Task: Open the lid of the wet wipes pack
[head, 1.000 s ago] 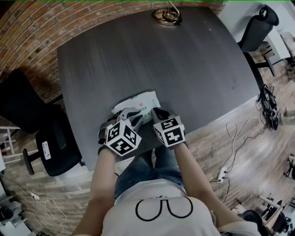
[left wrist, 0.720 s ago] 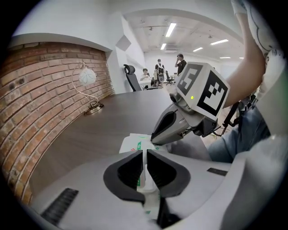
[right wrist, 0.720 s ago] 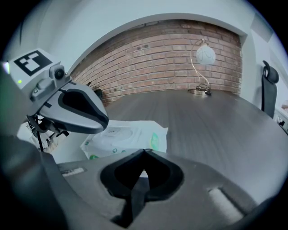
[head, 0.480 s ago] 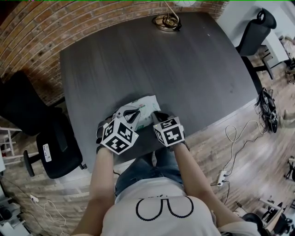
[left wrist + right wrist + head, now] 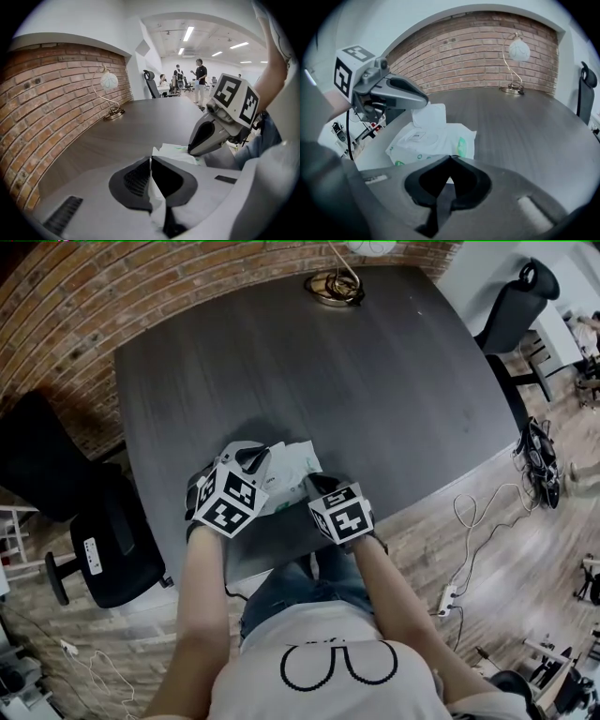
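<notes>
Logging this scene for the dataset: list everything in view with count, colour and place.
table: one, dark grey, centre.
wet wipes pack: one, white with green print, table's near edge.
lid flap: one, white, raised off the pack.
lamp: one, white globe, brass base, table's far edge.
brick wall: one, red-brown, beyond the table.
office chairs: two, black, left of the table and far right.
power strip: one, white, wood floor at right.
bystanders: several, mostly dark clothing, far back in left gripper view.
left gripper: one, grey, jaws closing on the lid flap.
right gripper: one, grey, shut on the pack's near edge.
</notes>
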A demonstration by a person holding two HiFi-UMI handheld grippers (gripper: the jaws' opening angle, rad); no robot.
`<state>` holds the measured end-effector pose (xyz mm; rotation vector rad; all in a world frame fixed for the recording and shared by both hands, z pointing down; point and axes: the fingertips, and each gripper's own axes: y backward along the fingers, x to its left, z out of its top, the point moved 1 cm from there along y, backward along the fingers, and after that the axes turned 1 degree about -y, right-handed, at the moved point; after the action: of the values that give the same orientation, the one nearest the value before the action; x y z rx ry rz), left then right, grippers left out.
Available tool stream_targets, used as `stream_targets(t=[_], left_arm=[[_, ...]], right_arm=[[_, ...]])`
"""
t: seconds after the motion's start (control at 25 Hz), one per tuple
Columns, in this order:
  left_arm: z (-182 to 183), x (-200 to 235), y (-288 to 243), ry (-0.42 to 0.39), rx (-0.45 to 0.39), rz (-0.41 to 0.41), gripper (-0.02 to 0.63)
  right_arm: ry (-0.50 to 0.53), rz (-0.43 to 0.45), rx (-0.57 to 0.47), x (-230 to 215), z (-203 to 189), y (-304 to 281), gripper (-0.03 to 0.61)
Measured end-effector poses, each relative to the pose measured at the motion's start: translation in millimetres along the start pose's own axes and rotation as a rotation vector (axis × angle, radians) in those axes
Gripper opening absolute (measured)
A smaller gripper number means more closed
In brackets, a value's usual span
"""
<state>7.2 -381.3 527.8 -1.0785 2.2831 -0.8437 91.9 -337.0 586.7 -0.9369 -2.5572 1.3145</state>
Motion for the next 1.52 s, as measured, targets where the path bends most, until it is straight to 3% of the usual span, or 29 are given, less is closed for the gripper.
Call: stream_targets(t=[0.4, 0.72, 1.16, 1.52], left_arm=[[-22.7, 29.2, -30.6, 0.099, 0.035, 0.025, 0.031], [-42.8, 26.6, -57.8, 0.091, 0.128, 0.081, 0.034], [-31.3, 41.9, -11.7, 0.177, -0.011, 0.211, 0.034], [-23.4, 49.1, 57.9, 0.320, -0.206, 0.316, 0.034]], right_arm=[[0.030, 0.003, 0.026, 0.3, -0.4, -1.9, -0.005], [0.020, 0.018, 0.020, -0.6, 0.5, -2.5, -0.005], [0.059, -0.040, 0.003, 0.3, 5.2, 5.5, -0.003], [0.042, -0.094, -0.192, 11.7, 51.2, 54.1, -0.003]])
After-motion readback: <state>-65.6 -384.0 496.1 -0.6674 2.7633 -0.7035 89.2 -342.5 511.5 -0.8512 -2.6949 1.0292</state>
